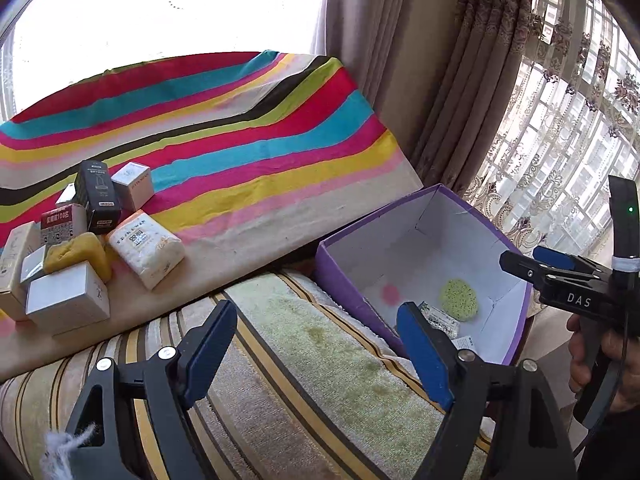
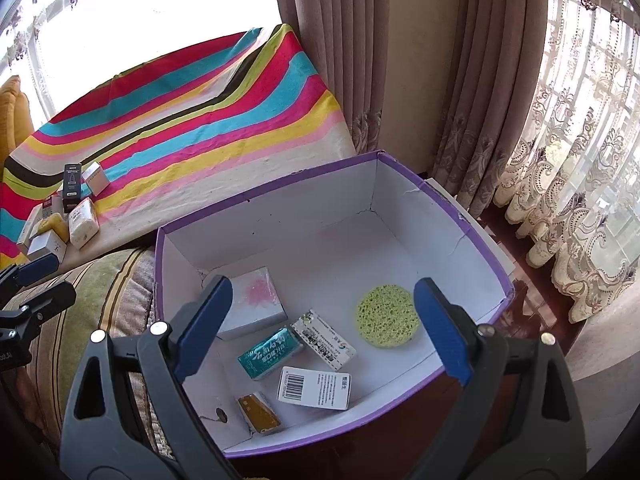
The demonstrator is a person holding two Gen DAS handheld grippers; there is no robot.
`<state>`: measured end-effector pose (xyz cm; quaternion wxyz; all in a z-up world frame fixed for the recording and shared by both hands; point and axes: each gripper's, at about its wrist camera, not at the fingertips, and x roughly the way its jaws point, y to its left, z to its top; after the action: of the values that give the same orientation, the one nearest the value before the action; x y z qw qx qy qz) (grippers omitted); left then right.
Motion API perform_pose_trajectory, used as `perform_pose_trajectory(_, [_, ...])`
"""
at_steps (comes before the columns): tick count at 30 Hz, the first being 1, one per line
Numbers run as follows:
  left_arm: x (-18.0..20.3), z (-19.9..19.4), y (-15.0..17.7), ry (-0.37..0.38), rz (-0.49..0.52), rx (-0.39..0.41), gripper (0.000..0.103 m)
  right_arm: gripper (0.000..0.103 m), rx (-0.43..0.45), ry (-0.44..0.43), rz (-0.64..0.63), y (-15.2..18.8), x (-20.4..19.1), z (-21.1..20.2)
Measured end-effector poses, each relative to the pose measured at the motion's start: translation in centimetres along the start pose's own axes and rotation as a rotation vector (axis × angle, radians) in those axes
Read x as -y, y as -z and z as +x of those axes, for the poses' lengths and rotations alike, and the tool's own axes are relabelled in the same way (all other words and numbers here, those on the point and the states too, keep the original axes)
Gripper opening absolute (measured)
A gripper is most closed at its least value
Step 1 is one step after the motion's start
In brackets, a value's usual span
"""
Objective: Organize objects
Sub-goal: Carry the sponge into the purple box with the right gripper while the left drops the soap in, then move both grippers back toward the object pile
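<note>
A purple box [image 2: 400, 404] with a white inside holds a round green sponge [image 2: 386, 316], a teal pack [image 2: 272, 352], a barcode carton [image 2: 314, 388] and other small boxes. My right gripper [image 2: 322, 324] hangs open over it with nothing between its fingers. On the striped cloth [image 1: 248, 148] lies a pile: black box [image 1: 98, 196], tissue pack [image 1: 146, 248], yellow sponge [image 1: 78, 256], white box [image 1: 68, 298]. My left gripper [image 1: 320, 348] is open and empty above the green cushion, between the pile and the purple box [image 1: 344, 276]. The right gripper [image 1: 532, 262] shows over the box's far rim.
A green and brown striped cushion [image 1: 304, 360] lies between the cloth-covered table and the box. Heavy beige curtains [image 2: 360, 60] and lace curtains [image 2: 568, 200] hang behind and to the right. A hand [image 1: 592, 344] holds the right gripper's handle.
</note>
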<state>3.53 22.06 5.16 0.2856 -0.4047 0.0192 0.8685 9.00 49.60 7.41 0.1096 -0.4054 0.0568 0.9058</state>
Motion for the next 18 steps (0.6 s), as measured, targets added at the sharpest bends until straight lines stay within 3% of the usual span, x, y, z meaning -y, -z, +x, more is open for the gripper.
perform_pose_trajectory(11, [-7.6, -2.9, 2.3, -0.093, -0.195, 0.037, 0.083, 0.094, 0.025, -0.097, -0.063, 0.4, -4.2, -0.8])
perform_pose_trajectory(18, [-12.4, -4.9, 4.0, -0.155, -0.348, 0.076, 0.083, 0.094, 0.024, -0.114, -0.138, 0.7, -7.3, -0.9])
